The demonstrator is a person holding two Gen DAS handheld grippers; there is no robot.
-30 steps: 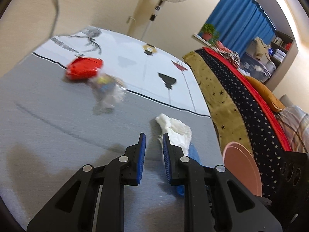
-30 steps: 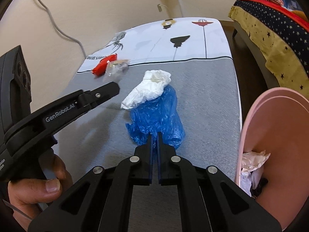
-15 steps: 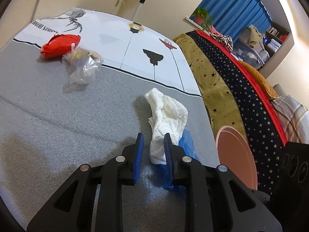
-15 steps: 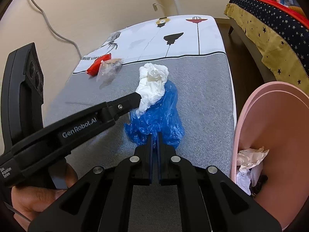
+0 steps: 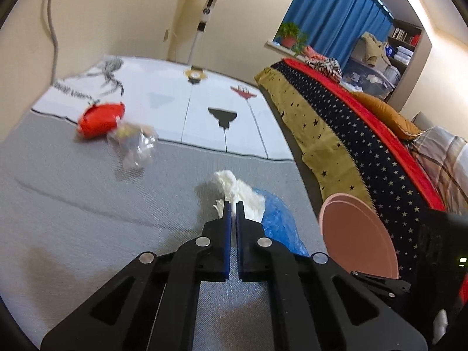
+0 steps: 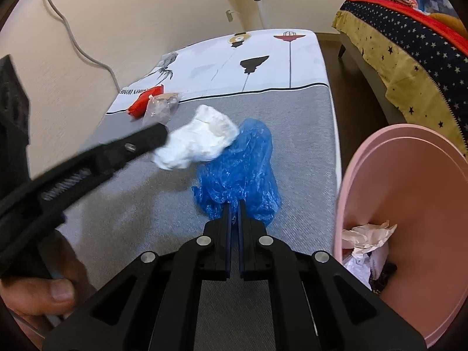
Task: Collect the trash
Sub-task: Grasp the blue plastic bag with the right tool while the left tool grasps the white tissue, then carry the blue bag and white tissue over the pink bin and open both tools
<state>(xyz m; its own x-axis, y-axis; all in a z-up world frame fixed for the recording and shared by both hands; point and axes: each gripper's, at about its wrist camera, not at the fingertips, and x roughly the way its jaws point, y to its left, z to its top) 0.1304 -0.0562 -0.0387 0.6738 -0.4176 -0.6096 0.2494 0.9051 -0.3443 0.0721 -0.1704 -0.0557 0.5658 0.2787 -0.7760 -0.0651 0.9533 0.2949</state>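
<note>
Some crumpled paper already lies in the pink plastic bin [image 6: 409, 204], while the left gripper [image 5: 233, 204], clamped on the crumpled white tissue wad [image 6: 199, 143], seemingly lifts it off the grey mat [image 6: 304, 146]; the right gripper [image 6: 234, 204] is pinched on the crinkled blue plastic bag [image 6: 242, 169], and the red wrapper [image 5: 99, 120] and clear plastic wrapper [image 5: 134, 146] wait.

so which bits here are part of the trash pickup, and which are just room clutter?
Job:
- white tissue wad, pinched in the left tongs
- blue plastic bag, pinched by the right tongs
- red wrapper
- clear wrapper
- pink bin, paper scraps inside

Lying about:
- fan
- bed
- potted plant
- shelf
</note>
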